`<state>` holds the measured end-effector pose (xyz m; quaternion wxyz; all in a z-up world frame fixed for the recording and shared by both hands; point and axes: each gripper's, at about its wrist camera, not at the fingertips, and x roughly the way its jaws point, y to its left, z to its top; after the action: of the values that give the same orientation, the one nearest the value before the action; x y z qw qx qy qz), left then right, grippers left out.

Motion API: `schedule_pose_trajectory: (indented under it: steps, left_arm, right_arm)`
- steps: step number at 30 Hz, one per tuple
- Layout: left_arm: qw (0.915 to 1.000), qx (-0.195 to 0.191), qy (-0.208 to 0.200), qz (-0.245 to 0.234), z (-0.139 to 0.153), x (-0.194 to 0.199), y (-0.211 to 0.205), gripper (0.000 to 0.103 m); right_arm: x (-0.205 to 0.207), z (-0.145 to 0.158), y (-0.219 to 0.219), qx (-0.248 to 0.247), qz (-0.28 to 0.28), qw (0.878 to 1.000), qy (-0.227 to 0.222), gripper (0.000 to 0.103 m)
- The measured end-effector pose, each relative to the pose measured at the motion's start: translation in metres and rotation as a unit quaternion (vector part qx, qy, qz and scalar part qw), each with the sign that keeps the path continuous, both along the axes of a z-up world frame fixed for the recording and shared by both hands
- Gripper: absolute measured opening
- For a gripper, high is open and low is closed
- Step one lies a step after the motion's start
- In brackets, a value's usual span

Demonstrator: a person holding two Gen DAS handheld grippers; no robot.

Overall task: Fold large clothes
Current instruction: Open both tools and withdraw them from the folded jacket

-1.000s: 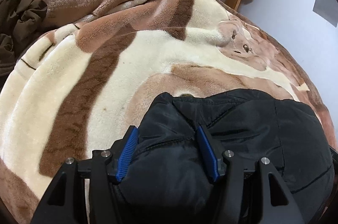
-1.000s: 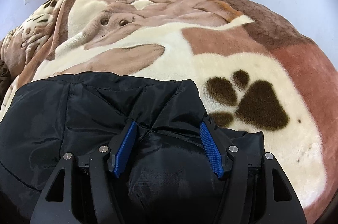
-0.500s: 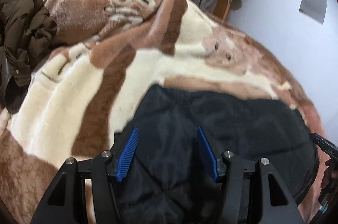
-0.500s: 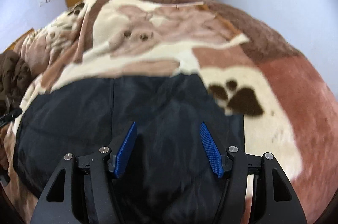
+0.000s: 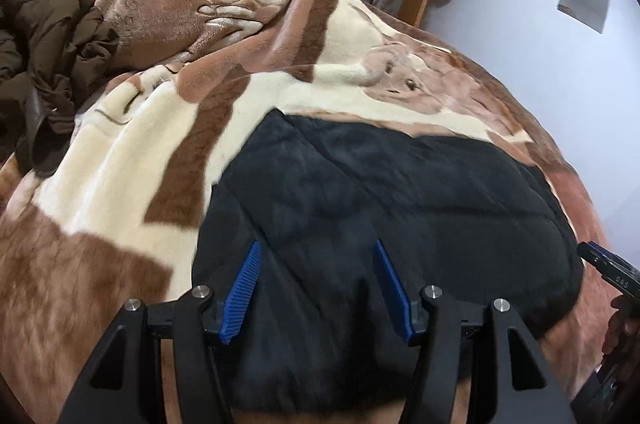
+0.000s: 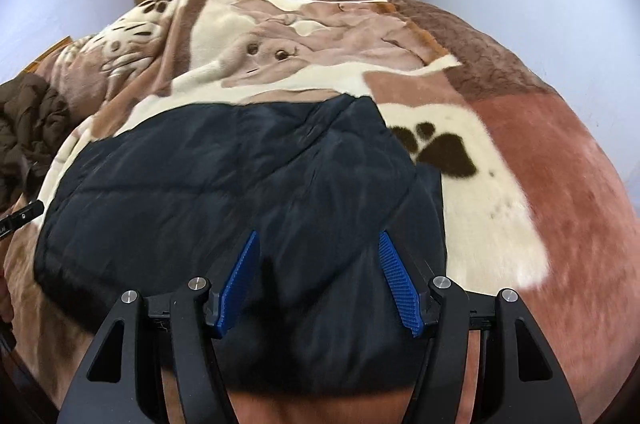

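Both grippers have lifted back off the black quilted puffer jacket (image 5: 384, 216), which a second ago bunched up between their blue pads and now lies flat in a folded block on the near part of the plush brown-and-cream animal-print blanket (image 5: 120, 160) — the fold looks laid and let go. The left gripper (image 5: 316, 288) hangs with jaws apart and nothing between them, above the jacket's near left part; the right gripper (image 6: 320, 280) is likewise released over its near right part. Next, I judge, comes either a second fold across or a fresh garment. A crumpled dark brown coat (image 5: 44, 52) lies at the far left, well apart — nothing blocks the jacket, though the soft, rumpled blanket could drag at its edges.
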<state>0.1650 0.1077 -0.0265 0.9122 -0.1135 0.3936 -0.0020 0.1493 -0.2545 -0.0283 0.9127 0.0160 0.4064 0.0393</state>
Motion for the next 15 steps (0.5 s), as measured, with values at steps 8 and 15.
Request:
schedule_pose_trajectory:
  steps: [8,15]
  left_arm:
    - [0.9997,-0.016,0.008,-0.014,0.011,-0.071,-0.030,0.059]
    - [0.9996,-0.011,0.008,-0.024,0.026,-0.115,-0.044,0.059]
  right_arm:
    - [-0.070,0.012,0.013,0.010,-0.001,1.000,0.013,0.062]
    - [-0.116,0.028,0.030,0.003,0.023,1.000,0.002,0.062]
